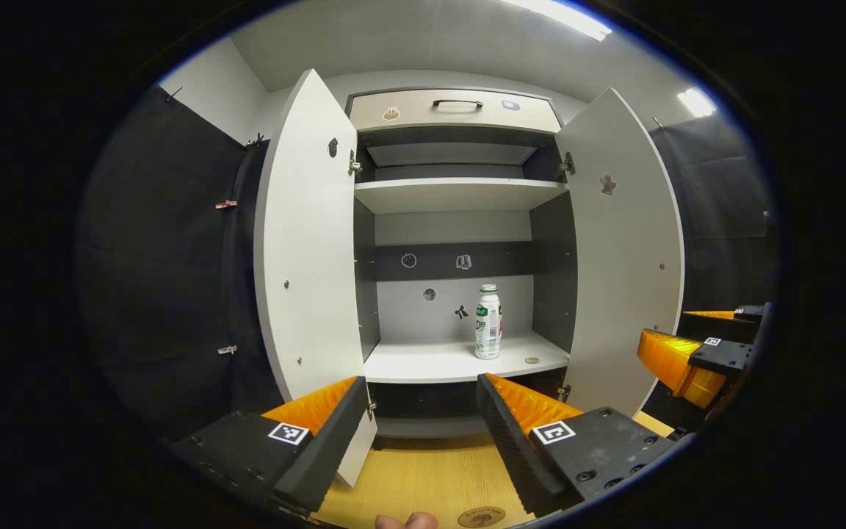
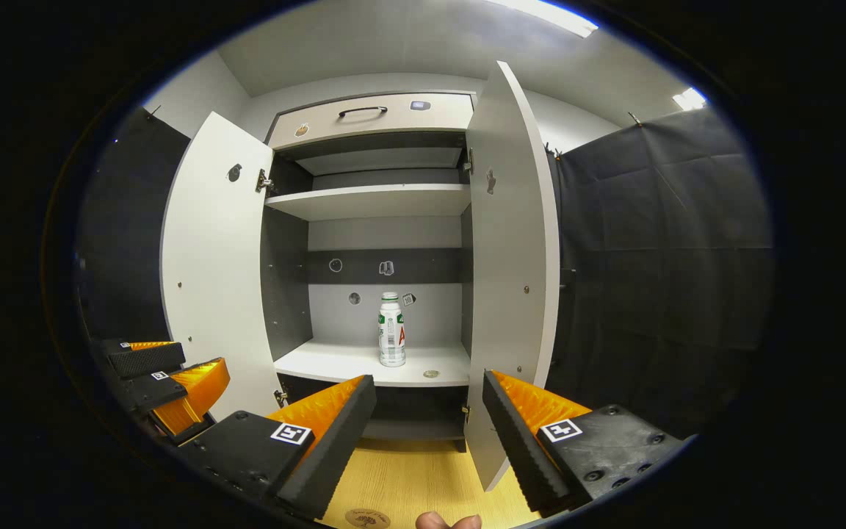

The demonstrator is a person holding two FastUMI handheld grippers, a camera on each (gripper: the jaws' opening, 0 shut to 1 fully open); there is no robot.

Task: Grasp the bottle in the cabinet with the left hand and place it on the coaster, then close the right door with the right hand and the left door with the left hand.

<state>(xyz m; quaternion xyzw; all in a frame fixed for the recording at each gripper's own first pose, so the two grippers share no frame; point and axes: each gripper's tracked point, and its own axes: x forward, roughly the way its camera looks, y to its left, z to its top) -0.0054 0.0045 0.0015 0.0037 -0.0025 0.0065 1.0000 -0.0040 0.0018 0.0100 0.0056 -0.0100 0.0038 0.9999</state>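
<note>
A white bottle [image 1: 488, 322] with a green label stands upright on the lower shelf [image 1: 423, 364] of the open cabinet, toward the shelf's right side; it appears again in the right gripper view as the bottle [image 2: 391, 330]. Both doors stand wide open: left door [image 1: 304, 257] and right door [image 1: 625, 250]. My left gripper [image 1: 419, 430] is open, well short of the shelf, with nothing between its fingers. My right gripper [image 2: 427, 426] is open too, in front of the right door [image 2: 515, 257]. A round brown coaster [image 1: 481, 517] lies on the wooden table right below me, also seen as the coaster [image 2: 366, 519].
The other gripper [image 1: 695, 356] shows far right in the left gripper view, and the left gripper [image 2: 166, 378] far left in the right gripper view. An upper shelf [image 1: 456, 195] and a drawer [image 1: 456, 110] sit above. A small round disc [image 1: 532, 360] lies on the lower shelf. Black cloth walls flank the cabinet.
</note>
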